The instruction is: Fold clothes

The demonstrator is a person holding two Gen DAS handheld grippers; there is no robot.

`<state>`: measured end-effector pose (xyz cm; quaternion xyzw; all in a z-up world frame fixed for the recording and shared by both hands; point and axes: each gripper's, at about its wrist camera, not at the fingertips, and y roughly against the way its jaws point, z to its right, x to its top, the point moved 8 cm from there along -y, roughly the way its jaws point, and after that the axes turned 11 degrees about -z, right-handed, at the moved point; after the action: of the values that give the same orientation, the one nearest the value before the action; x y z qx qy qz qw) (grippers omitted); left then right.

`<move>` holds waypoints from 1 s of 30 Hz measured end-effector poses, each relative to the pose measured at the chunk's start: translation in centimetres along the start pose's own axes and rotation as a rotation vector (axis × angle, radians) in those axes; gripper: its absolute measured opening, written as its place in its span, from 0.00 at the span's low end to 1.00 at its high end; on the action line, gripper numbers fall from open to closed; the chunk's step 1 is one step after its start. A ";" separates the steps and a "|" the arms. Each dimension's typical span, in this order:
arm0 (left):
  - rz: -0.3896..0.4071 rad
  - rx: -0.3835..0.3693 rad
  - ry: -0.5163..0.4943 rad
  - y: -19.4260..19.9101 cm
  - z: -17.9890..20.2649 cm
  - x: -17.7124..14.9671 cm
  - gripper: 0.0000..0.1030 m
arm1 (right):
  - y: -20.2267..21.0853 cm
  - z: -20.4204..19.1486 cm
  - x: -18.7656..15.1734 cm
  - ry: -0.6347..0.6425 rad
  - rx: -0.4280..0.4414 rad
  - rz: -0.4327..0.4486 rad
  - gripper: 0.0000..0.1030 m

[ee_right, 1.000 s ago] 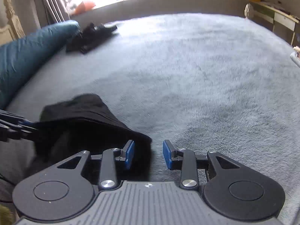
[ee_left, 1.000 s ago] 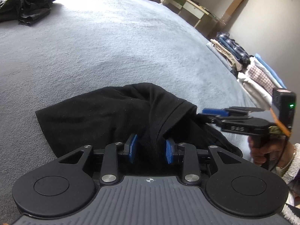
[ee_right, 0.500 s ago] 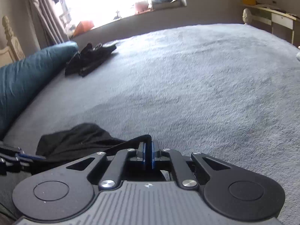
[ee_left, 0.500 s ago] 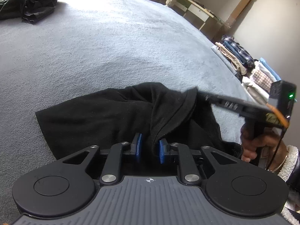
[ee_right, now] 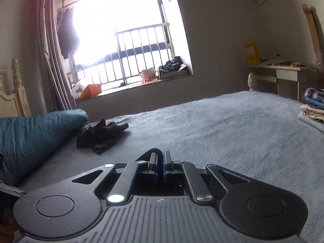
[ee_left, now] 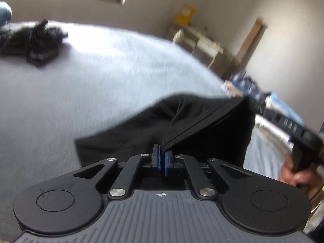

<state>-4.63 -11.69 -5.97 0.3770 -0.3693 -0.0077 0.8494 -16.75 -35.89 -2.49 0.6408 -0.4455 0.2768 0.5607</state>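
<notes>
Grey bed, two grippers (jaws clamped) lifting one black garment, one dark heap beyond.

Crumpled black clothes heap on grey fleece bed cover, beside blue pillow; folded clothes stack at right edge.

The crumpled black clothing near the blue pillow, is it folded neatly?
No, the crumpled black clothing lies in a loose, rumpled heap on the grey bedspread beside the blue pillow.

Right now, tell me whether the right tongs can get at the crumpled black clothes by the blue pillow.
Probably not: the right tongs are shut on the black garment, and the crumpled black clothes lie well beyond them.
</notes>
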 end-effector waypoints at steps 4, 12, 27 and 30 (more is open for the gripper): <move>0.161 -0.007 -0.059 5.1 1.6 4.6 0.01 | 2.8 -1.0 3.2 0.070 -0.021 0.108 0.04; 0.372 -0.009 -0.175 13.1 6.8 10.6 0.01 | 8.8 -4.8 10.2 0.230 -0.015 0.338 0.04; 0.518 -0.051 -0.293 20.6 13.8 11.7 0.01 | 17.3 -6.5 17.3 0.247 0.094 0.536 0.04; 0.433 -0.042 -0.270 17.6 12.4 10.5 0.01 | 16.5 -5.1 16.5 0.196 0.148 0.476 0.04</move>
<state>-9.56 -9.99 17.41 0.2668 -0.5513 0.1164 0.7819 -23.11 -34.86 20.45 0.5275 -0.5054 0.4935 0.4719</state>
